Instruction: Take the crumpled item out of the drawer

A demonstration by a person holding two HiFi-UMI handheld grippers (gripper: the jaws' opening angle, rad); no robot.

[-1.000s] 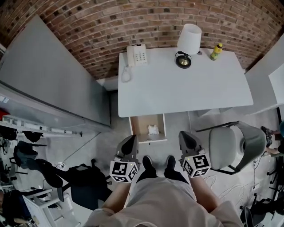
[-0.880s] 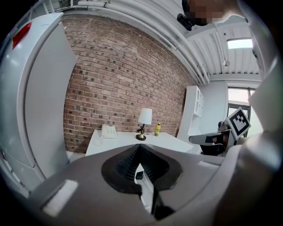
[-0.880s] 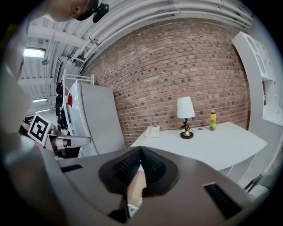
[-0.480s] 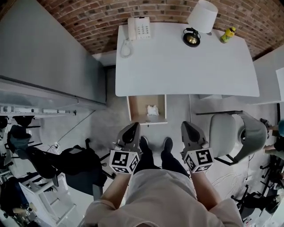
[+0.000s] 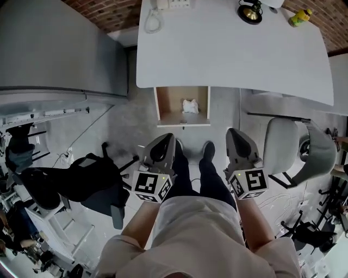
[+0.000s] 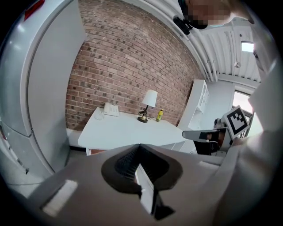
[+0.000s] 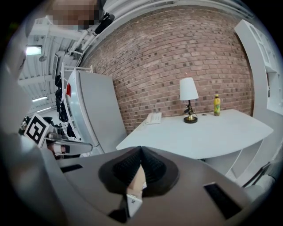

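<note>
Clearly we've barely begun: left hand-held gripper (image 5: 162,143) and right hand-held gripper (image 5: 235,137) closed, empty (drawer (image 5: 161,104) open), crumpled item (image 5: 189,106) untouched.

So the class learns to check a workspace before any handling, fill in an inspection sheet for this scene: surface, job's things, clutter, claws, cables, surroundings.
Surface: white desk, top mostly bare.
Job's things: drawer under the desk stands open; crumpled white item lies inside.
Clutter: telephone, lamp and yellow bottle along the desk's far edge.
Grippers: left claw and right claw both shut, empty, short of the drawer.
Cables: telephone's cord on the desk.
Surroundings: brick wall, grey cabinet, pale chair at right, black chair at left.
</note>
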